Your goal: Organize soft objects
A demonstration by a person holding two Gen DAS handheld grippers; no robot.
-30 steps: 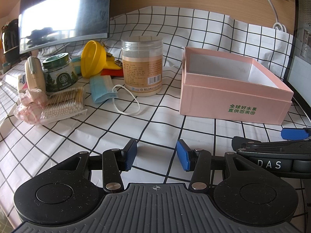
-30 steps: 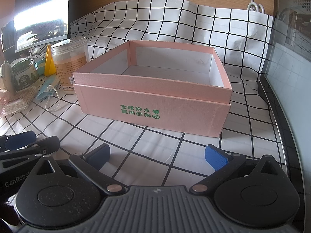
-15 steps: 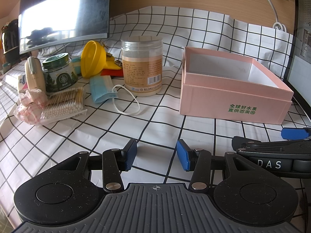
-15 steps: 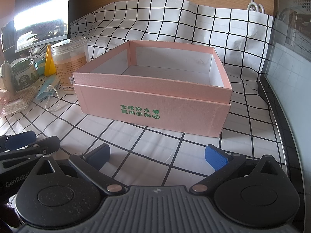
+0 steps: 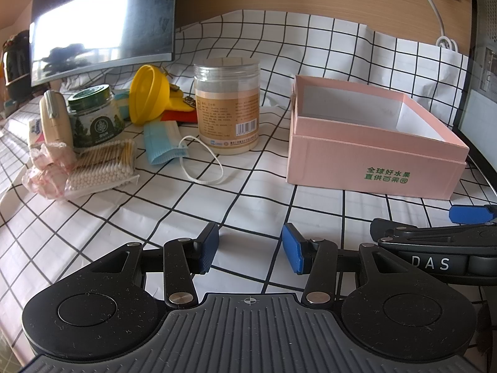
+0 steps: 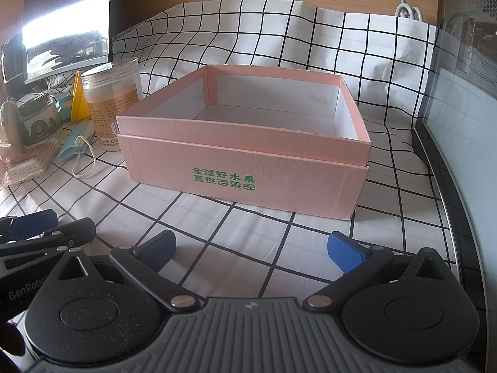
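An open pink box [image 5: 372, 152] with green lettering stands on the checked cloth; it fills the middle of the right wrist view [image 6: 245, 155] and looks empty inside. A folded blue face mask [image 5: 163, 143] with a white ear loop lies left of the box, also seen in the right wrist view [image 6: 74, 146]. A pink lacy scrunchie [image 5: 46, 168] lies far left beside a pack of cotton swabs [image 5: 102, 168]. My left gripper [image 5: 250, 248] is open and empty, low over the cloth. My right gripper [image 6: 251, 248] is open wide and empty, in front of the box.
A clear jar [image 5: 226, 105] stands between mask and box. A green-lidded jar [image 5: 94, 118], a yellow funnel [image 5: 147, 93] and a beige tube [image 5: 56, 121] crowd the back left. A monitor [image 5: 99, 21] stands behind. A dark ledge [image 6: 450, 186] borders the right.
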